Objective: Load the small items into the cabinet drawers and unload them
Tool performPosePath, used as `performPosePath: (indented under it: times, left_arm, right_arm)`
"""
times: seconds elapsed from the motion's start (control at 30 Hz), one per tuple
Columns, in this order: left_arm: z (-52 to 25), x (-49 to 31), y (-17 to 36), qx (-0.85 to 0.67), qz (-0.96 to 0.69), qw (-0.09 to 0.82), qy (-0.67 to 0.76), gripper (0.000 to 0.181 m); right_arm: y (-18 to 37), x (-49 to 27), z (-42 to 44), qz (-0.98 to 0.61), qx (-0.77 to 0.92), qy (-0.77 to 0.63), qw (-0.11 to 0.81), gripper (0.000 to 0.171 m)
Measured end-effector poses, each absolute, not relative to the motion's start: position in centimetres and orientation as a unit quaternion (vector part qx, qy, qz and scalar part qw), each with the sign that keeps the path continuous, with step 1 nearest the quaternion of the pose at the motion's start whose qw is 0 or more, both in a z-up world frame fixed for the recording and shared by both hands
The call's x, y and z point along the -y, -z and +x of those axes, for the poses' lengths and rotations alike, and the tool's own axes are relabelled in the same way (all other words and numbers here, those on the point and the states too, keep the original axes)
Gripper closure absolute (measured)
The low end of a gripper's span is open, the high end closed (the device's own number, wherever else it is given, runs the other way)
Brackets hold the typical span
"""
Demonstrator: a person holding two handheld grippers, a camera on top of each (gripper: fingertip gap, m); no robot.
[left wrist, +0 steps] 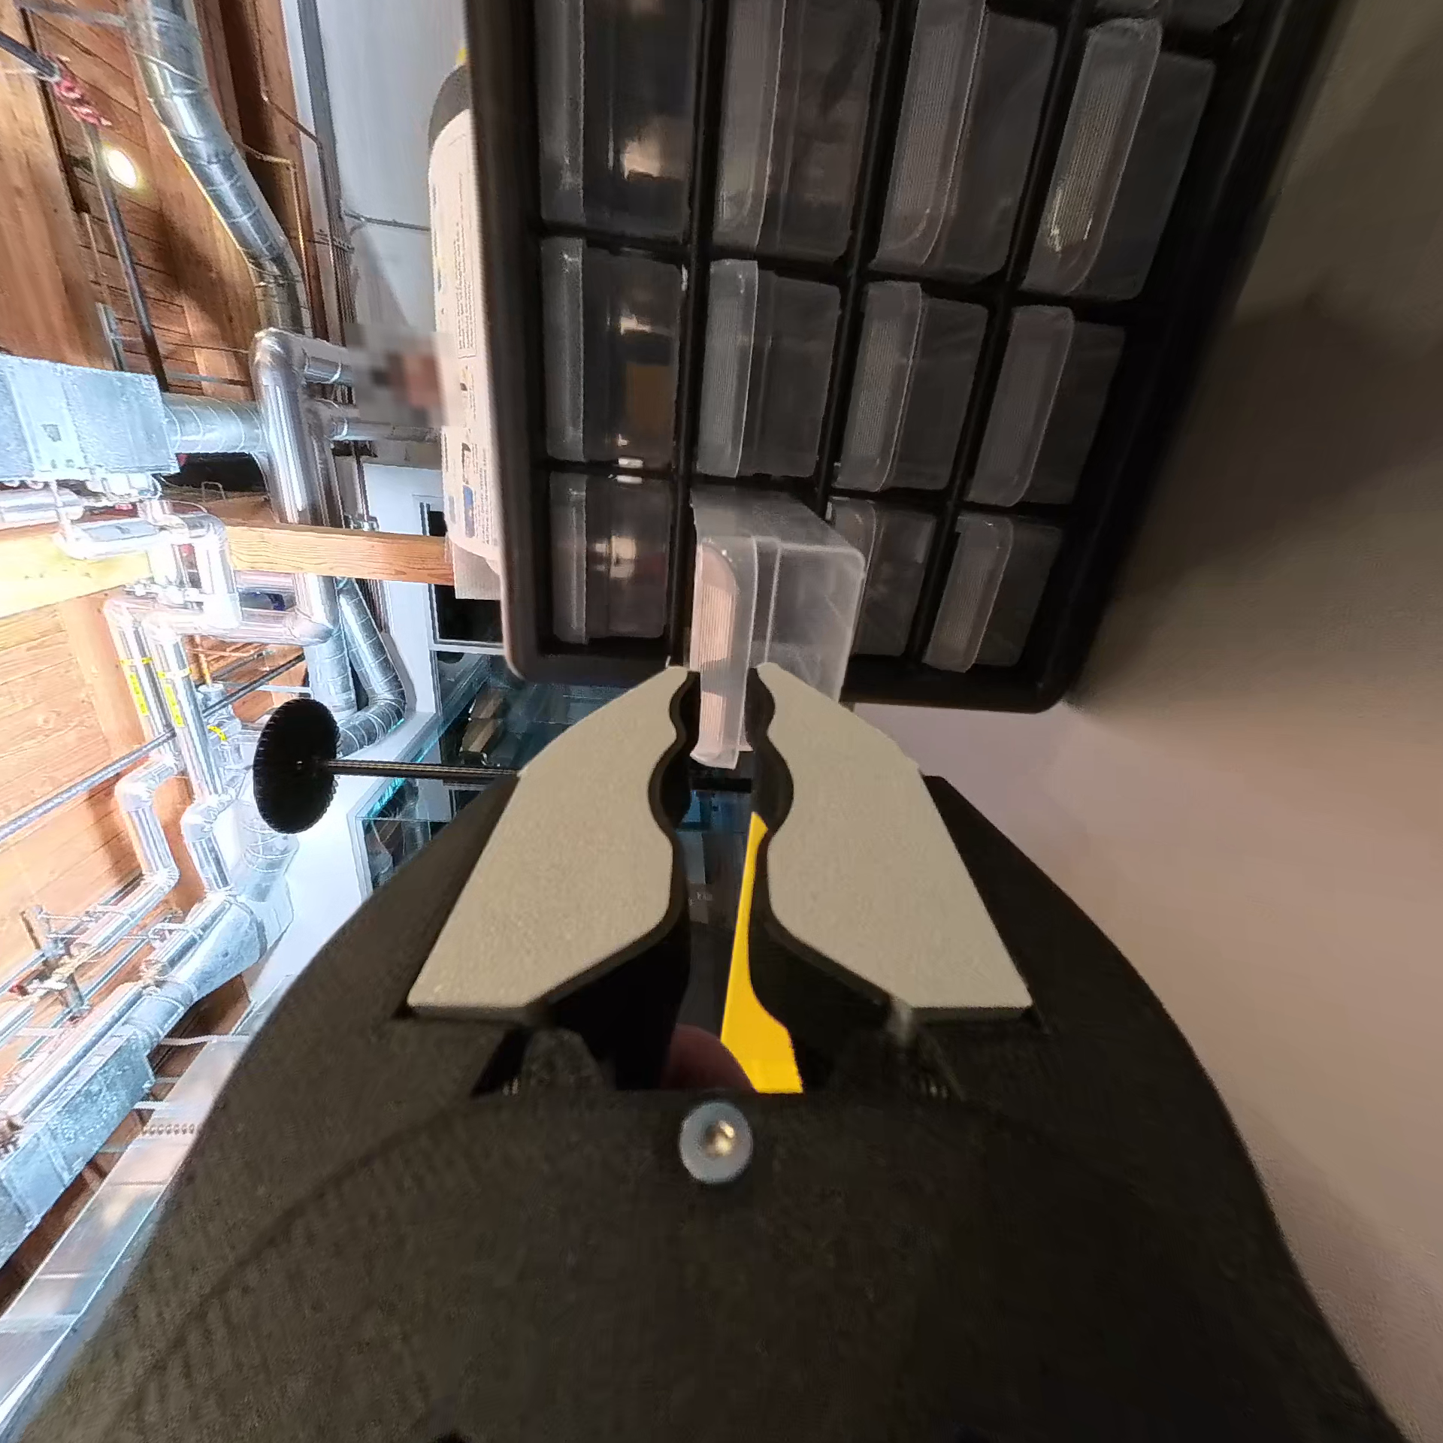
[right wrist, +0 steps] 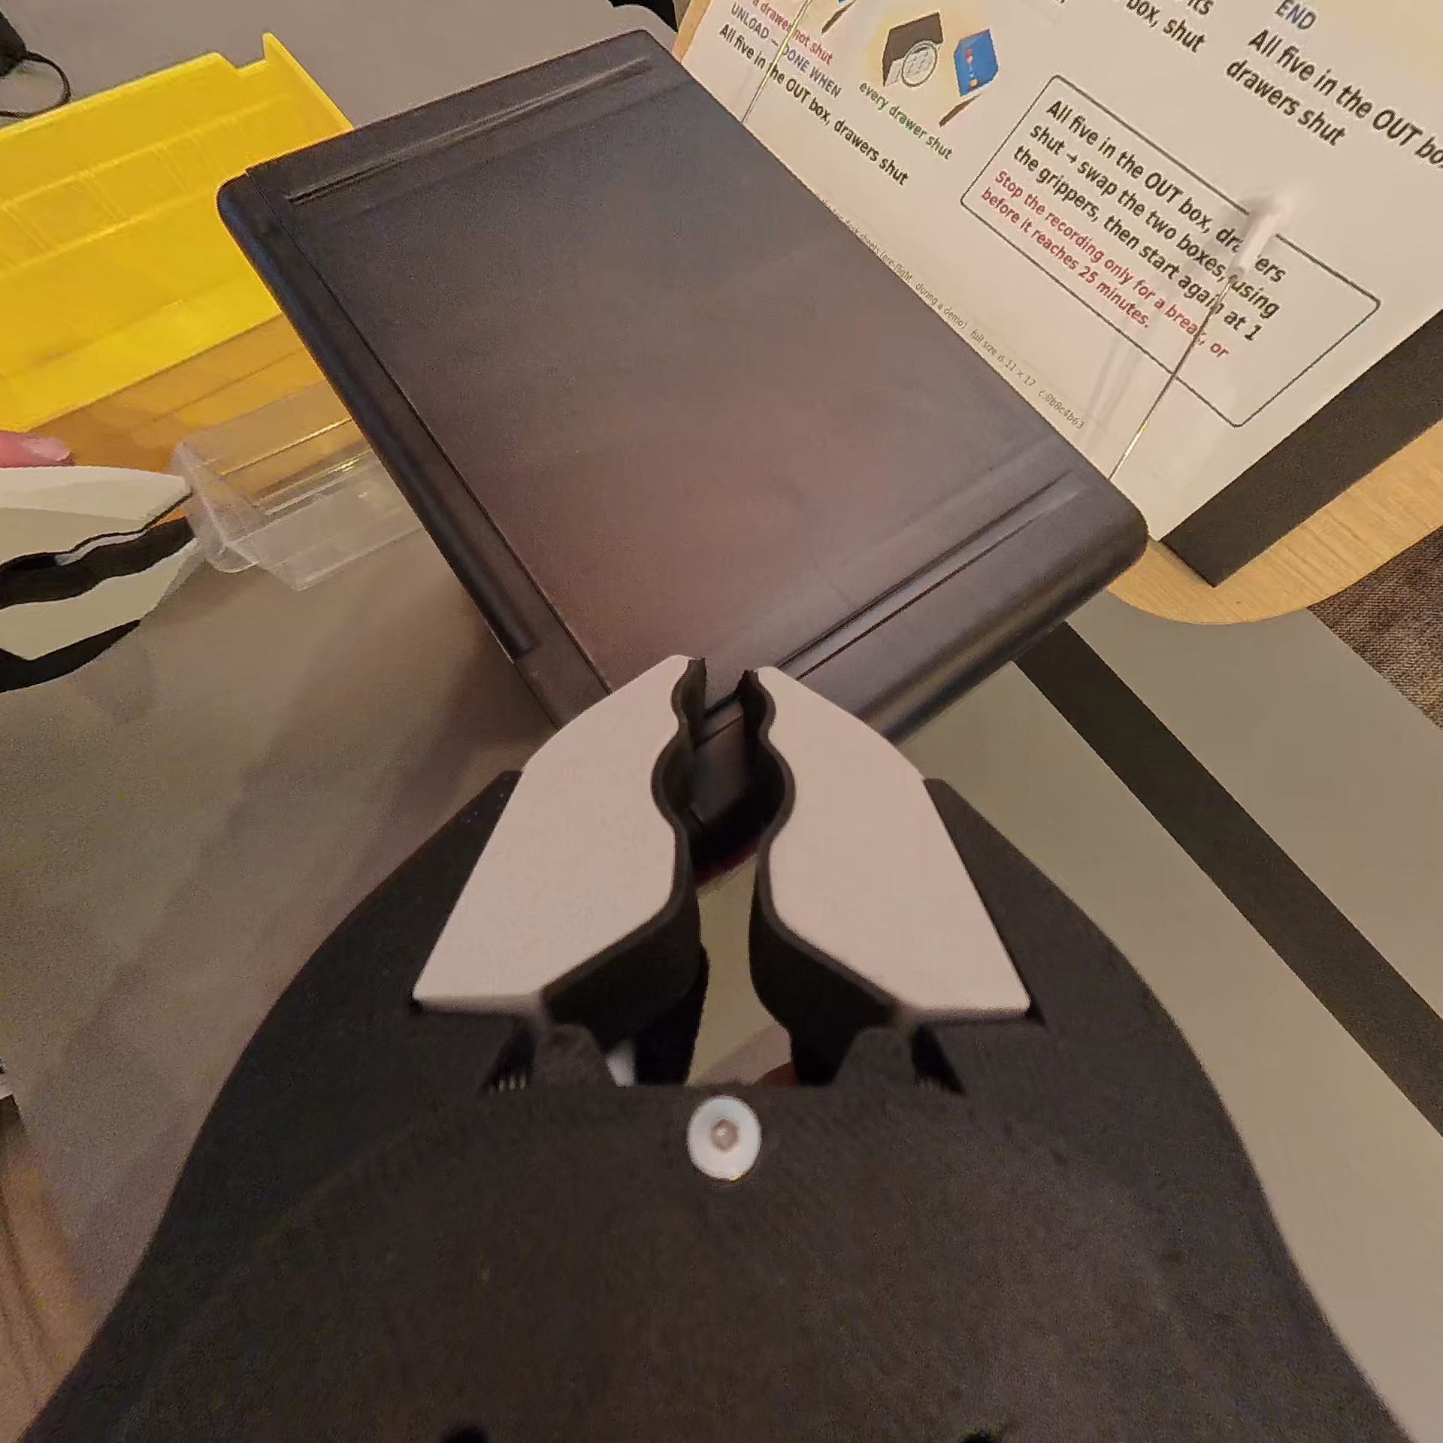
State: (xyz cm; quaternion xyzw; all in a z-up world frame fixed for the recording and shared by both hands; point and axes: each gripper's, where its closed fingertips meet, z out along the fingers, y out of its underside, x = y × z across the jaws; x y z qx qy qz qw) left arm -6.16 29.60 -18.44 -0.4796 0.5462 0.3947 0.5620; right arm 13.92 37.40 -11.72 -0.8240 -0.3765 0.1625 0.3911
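At the front of the black drawer cabinet [left wrist: 789,328], seen rolled sideways in the left wrist view, the left gripper [left wrist: 722,703] is closed on the handle tab of one clear drawer [left wrist: 781,578], which stands partly pulled out of its slot; the neighbouring drawers sit flush. In the right wrist view, the right gripper [right wrist: 722,687] has its fingers nearly together, pinching the near corner edge of the cabinet's top panel [right wrist: 664,375]. The pulled drawer [right wrist: 289,500] projects from the cabinet's left side, beside a yellow bin [right wrist: 140,234]. A printed instruction sheet [right wrist: 1093,195] stands behind the cabinet.
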Motion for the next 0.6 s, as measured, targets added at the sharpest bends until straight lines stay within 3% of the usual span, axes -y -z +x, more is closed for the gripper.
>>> performPosePath:
  times: [0.03, 0.43, 0.6]
  left_arm:
    - [-6.2, -29.3, 18.4, -0.545, -0.480, 0.565, -0.391, 0.171]
    - [-6.2, -27.2, 19.1, -0.555, -0.485, 0.565, -0.371, 0.169]
    - [-6.2, -27.2, 19.3, -0.555, -0.492, 0.565, -0.362, 0.150]
  right_arm:
    - [11.7, -37.4, 13.9, -0.824, 0.376, -0.162, 0.391, 0.163]
    - [11.7, -37.4, 13.9, -0.827, 0.373, -0.159, 0.391, 0.162]
    - [11.7, -37.4, 13.9, -0.826, 0.373, -0.160, 0.391, 0.163]
